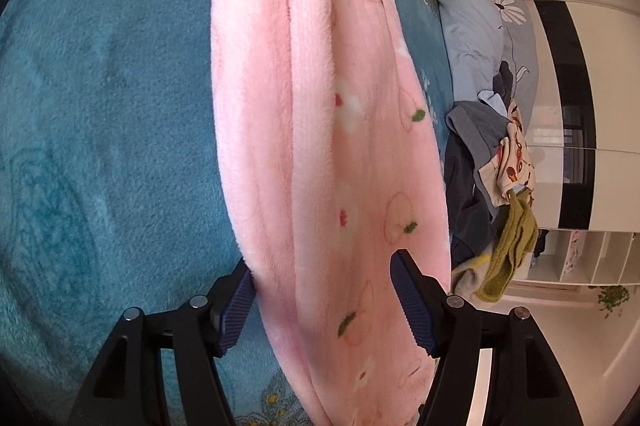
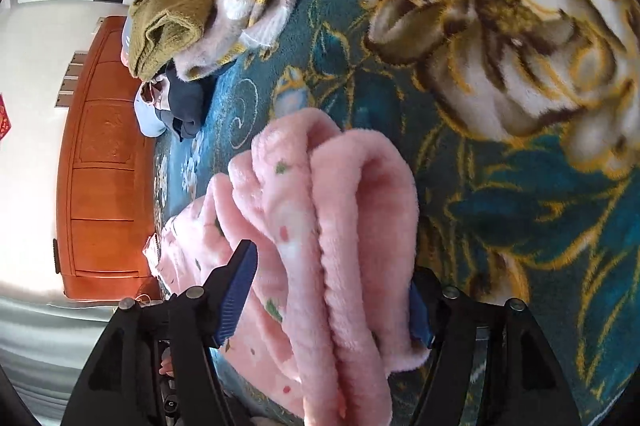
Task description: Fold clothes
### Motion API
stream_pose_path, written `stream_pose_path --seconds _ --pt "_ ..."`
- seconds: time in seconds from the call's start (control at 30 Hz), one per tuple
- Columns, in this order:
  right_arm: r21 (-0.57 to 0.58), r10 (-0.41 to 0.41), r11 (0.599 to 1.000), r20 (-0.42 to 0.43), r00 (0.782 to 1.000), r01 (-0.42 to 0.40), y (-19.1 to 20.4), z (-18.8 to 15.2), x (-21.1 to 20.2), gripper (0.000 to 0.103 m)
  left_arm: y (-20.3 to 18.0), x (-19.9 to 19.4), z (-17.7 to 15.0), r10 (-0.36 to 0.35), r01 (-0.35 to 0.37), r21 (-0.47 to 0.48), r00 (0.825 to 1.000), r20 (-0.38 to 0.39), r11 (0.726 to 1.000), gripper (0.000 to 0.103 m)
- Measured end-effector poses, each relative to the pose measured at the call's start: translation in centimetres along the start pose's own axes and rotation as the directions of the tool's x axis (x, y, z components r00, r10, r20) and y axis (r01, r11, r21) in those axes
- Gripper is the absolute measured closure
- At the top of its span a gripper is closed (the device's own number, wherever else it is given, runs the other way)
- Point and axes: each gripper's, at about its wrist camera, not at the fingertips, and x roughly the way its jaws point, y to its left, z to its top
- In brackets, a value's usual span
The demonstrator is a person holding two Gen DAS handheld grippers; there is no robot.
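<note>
**Pink fleece held between both claws**

The left claw [image 1: 324, 302] stands with its jaws spread wide, the pink fleece garment [image 1: 320, 145] passing between them. The right claw [image 2: 332, 296] likewise straddles bunched folds of it, without pinching them. The fleece is plush, printed with small flowers, stretched above the teal blanket [image 1: 100, 85].

Pink garment [image 1: 320, 129] – plush fleece, soft nap. Blanket [image 1: 100, 85] – teal pile, fuzzy. Olive knit [image 2: 172, 1] rough, ribbed. Headboard [image 2: 104, 161] glossy wood. Gripper pads [image 1: 412, 302]: ridged blue rubber w/ matt black plastic arms.
</note>
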Motion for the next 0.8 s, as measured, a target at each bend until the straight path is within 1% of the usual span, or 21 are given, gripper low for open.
stream_pose_path --seconds 0.03,0.1,0.17,0.2,0.23,0.27,0.3,0.33,0.37,0.4,0.47,0.53,0.6,0.67,0.7,0.73,0.8 --pt "-0.002 0.008 1.0 -0.007 1.0 -0.008 0.2 0.4 0.4 0.034 0.0 0.0 0.2 0.001 -0.001 -0.002 1.0 0.009 1.0 0.033" --pt "-0.014 0.016 1.0 -0.021 1.0 -0.016 0.8 1.0 1.3 0.034 0.0 0.1 0.2 0.026 -0.027 0.002 1.0 0.015 1.0 0.035" --pt "-0.035 -0.02 0.999 -0.034 0.999 0.019 1.5 1.0 2.0 0.034 0.0 0.2 0.3 0.052 -0.052 0.007 0.998 0.02 0.999 0.035" --pt "-0.045 -0.045 0.998 -0.038 0.998 0.044 1.8 1.0 2.3 0.034 0.0 0.3 0.4 0.064 -0.065 0.009 0.998 0.022 0.998 0.036" --pt "-0.043 -0.072 0.997 -0.037 0.997 0.07 2.0 1.0 2.4 0.036 0.0 0.3 0.4 0.077 -0.077 0.01 0.997 0.025 0.997 0.047" --pt "-0.042 -0.098 0.994 -0.035 0.995 0.096 2.1 1.0 2.4 0.043 0.0 0.4 0.4 0.09 -0.09 0.012 0.996 0.028 0.996 0.054" --pt "-0.034 -0.105 0.994 -0.027 0.994 0.104 2.3 1.0 2.1 0.061 0.0 0.4 0.5 0.102 -0.103 0.014 0.994 0.031 0.995 0.069" --pt "-0.026 -0.111 0.994 -0.019 0.994 0.111 2.4 1.0 1.9 0.067 0.0 0.4 0.5 0.112 -0.113 0.015 0.993 0.033 0.994 0.076" --pt "-0.018 -0.118 0.993 -0.011 0.993 0.117 2.5 1.1 1.6 0.07 0.2 0.3 0.5 0.109 -0.11 0.009 0.993 0.034 0.994 0.08" --pt "-0.01 -0.124 0.992 -0.003 0.992 0.124 2.6 1.1 1.3 0.076 0.2 0.1 0.5 0.104 -0.104 0.005 0.994 0.036 0.995 0.086" --pt "0.006 -0.137 0.991 0.013 0.99 0.137 2.9 1.2 0.7 0.079 -0.5 -0.4 0.1 0.109 -0.111 0.023 0.992 0.055 0.994 0.089" --pt "0.022 -0.15 0.988 0.028 0.988 0.15 3.1 1.3 0.2 0.081 -1.9 -1.0 -0.7 0.107 -0.113 0.073 0.992 0.07 0.991 0.09" --pt "0.04 -0.129 0.991 0.064 0.99 0.127 3.4 1.8 -1.4 0.082 -3.5 -1.6 -1.6 0.098 -0.107 0.123 0.992 0.076 0.987 0.09" --pt "0.033 -0.136 0.99 0.098 0.986 0.134 3.7 2.4 -3.4 0.083 -4.6 -1.8 -3.0 0.062 -0.069 0.138 0.997 0.048 0.988 0.09" --pt "0.026 -0.146 0.989 0.117 0.982 0.144 3.8 2.7 -4.6 0.083 -5.2 -1.6 -3.9 0.047 -0.049 0.141 0.999 0.016 0.989 0.09" --pt "0.028 -0.161 0.987 0.139 0.977 0.159 3.6 2.9 -5.9 0.083 -5.8 -1.3 -5.2 0.045 -0.042 0.15 0.999 -0.021 0.988 0.09" --pt "0.042 -0.196 0.981 0.182 0.964 0.192 2.9 3.4 -8.8 0.083 -6.9 0.0 -8.2 0.084 -0.062 0.193 0.99 -0.111 0.979 0.09"
